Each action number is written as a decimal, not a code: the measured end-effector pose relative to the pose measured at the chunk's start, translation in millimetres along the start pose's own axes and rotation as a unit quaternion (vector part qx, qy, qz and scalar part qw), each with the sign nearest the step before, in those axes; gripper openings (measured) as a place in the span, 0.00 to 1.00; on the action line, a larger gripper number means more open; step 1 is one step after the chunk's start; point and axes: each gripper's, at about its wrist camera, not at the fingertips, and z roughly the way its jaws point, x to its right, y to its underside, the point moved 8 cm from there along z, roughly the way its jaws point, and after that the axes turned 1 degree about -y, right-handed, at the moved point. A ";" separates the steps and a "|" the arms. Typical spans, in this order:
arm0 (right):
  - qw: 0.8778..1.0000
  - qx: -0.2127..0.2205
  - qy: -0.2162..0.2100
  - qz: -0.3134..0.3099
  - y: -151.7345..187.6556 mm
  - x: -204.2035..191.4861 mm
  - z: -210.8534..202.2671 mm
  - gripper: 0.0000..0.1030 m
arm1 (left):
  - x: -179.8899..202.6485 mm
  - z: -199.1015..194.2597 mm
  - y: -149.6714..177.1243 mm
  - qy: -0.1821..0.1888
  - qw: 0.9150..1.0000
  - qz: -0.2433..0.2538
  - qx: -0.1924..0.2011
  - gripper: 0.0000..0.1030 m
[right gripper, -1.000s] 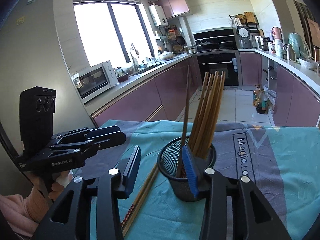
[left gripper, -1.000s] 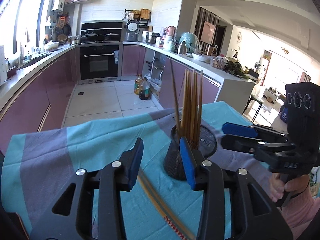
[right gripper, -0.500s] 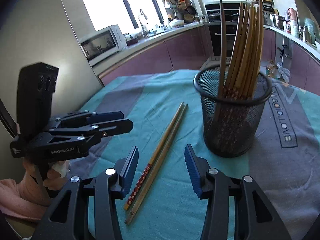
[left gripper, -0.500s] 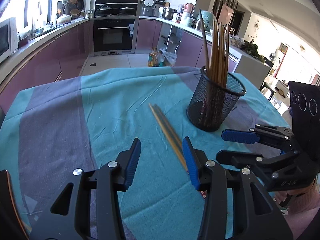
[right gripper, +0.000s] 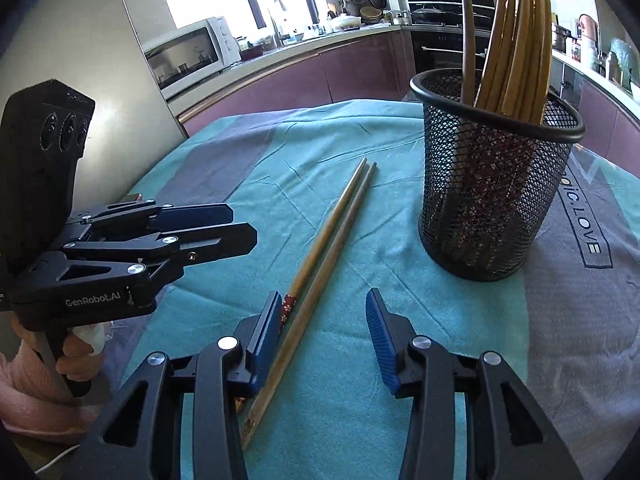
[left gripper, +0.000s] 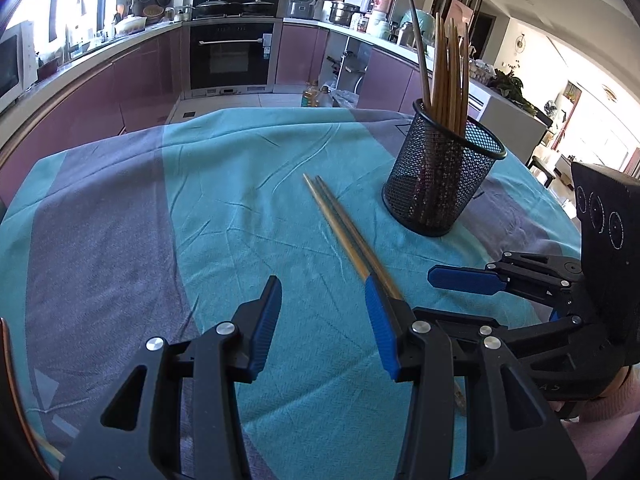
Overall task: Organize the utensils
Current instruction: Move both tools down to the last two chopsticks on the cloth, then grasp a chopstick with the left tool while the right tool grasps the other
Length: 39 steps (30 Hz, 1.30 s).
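Purple kitchen cabinets and a built-in oven fill the top of the left wrist view; below them a teal and grey-purple tablecloth covers the table. At the centre of that view lies a pair of wooden chopsticks, side by side and touching, running from the middle of the frame down toward the lower right. In the right wrist view their near ends show a dark red floral band, and one stick passes just beside the left blue pad of the right gripper.

A black mesh holder stands upright on the cloth at the right of the left wrist view, near the chopsticks' far tips but apart from them. A bundle of wooden chopsticks stands in it, thin ends up and leaning.

The left gripper hovers over the cloth with jaws apart and nothing between them; the chopsticks pass under its right finger. The right gripper's jaws are closing, with only one chopstick at the edge of the gap and no pad pressing on it.
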 end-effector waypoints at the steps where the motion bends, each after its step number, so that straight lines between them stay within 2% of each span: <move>1: 1.000 -0.002 0.003 -0.001 0.3 0.4 0.5 0.39 | -0.2 -0.5 0.5 0.001 1.000 0.000 -0.001 0.42; 14: 0.999 -0.005 0.031 0.001 1.7 12.4 -1.3 0.32 | 12.5 14.5 0.2 0.005 1.000 0.022 -0.011 0.42; 24: 1.000 -0.006 0.028 0.011 5.7 21.8 -5.3 0.31 | 29.8 42.4 4.1 0.000 0.998 0.049 -0.043 0.39; 28: 1.000 -0.006 0.027 0.010 4.3 21.5 -3.2 0.31 | 32.4 48.0 3.2 -0.009 0.997 0.056 -0.044 0.39; 36: 1.000 -0.007 0.029 0.006 -0.1 23.8 -0.6 0.31 | 24.0 46.4 6.0 -0.020 0.998 0.044 -0.048 0.17; 39: 0.999 -0.007 0.031 0.004 -4.0 23.5 2.5 0.31 | 20.8 44.4 8.2 -0.020 0.998 0.038 -0.049 0.16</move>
